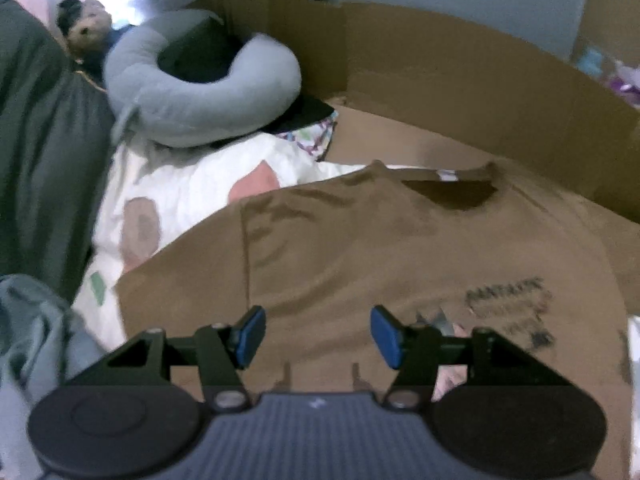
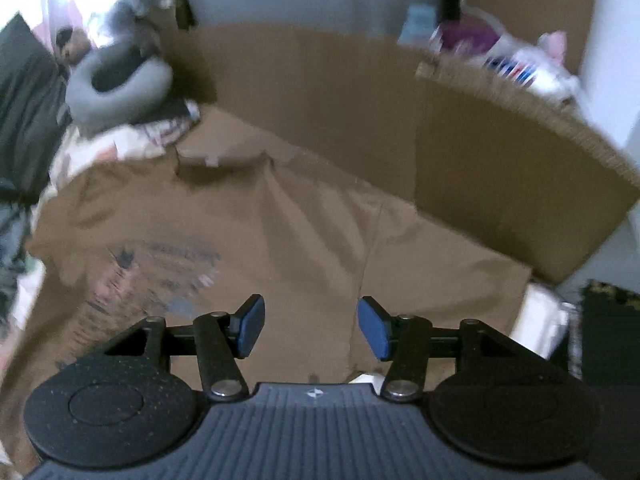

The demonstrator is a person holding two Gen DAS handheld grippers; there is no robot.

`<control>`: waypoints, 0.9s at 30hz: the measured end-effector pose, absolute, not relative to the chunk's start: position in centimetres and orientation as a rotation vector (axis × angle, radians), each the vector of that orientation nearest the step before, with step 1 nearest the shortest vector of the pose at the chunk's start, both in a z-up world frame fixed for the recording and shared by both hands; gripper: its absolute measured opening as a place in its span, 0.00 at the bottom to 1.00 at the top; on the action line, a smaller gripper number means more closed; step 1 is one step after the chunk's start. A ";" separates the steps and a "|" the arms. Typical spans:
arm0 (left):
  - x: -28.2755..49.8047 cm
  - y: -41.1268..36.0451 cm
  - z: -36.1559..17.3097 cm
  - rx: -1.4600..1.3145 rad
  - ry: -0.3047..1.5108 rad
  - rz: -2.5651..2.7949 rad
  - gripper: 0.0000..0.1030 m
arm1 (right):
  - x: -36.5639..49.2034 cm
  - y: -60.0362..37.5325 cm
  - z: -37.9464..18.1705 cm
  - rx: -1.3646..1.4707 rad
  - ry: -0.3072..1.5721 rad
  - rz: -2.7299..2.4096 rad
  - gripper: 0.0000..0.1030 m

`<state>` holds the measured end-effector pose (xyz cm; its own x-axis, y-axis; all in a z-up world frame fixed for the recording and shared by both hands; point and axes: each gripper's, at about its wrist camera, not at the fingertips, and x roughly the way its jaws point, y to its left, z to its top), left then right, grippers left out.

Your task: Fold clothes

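Observation:
A brown T-shirt [image 1: 360, 248] with a dark chest print lies flat, front up, on the bed, its collar toward the cardboard. It also shows in the right wrist view [image 2: 280, 232]. My left gripper [image 1: 318, 336] is open and empty above the shirt near its left sleeve seam. My right gripper [image 2: 311, 326] is open and empty above the shirt near its right sleeve seam. Both views are blurred.
A cardboard sheet [image 1: 460, 92] stands behind the shirt, also in the right wrist view [image 2: 500, 168]. A grey neck pillow [image 1: 192, 88] and a plush toy [image 1: 84, 32] lie at the back left. A white patterned sheet [image 1: 168, 200] covers the bed. Dark bedding [image 1: 44, 160] lies left.

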<state>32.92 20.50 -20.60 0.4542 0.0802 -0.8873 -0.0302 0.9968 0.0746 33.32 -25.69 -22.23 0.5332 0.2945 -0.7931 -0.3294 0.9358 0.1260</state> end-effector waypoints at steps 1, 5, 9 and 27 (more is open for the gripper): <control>32.0 20.9 -19.5 0.030 1.100 0.071 0.60 | 32.9 -26.0 -20.7 -0.033 0.930 0.368 0.58; 28.4 22.2 -15.1 0.007 1.085 0.076 0.62 | 30.8 -26.6 -14.7 -0.031 0.895 0.359 0.62; 25.5 23.3 -11.4 -0.025 1.094 0.060 0.62 | 28.3 -27.5 -9.3 -0.022 0.862 0.346 0.67; 16.3 21.8 3.4 -0.097 0.963 0.028 0.71 | 18.6 -33.0 7.2 0.116 0.748 0.333 0.76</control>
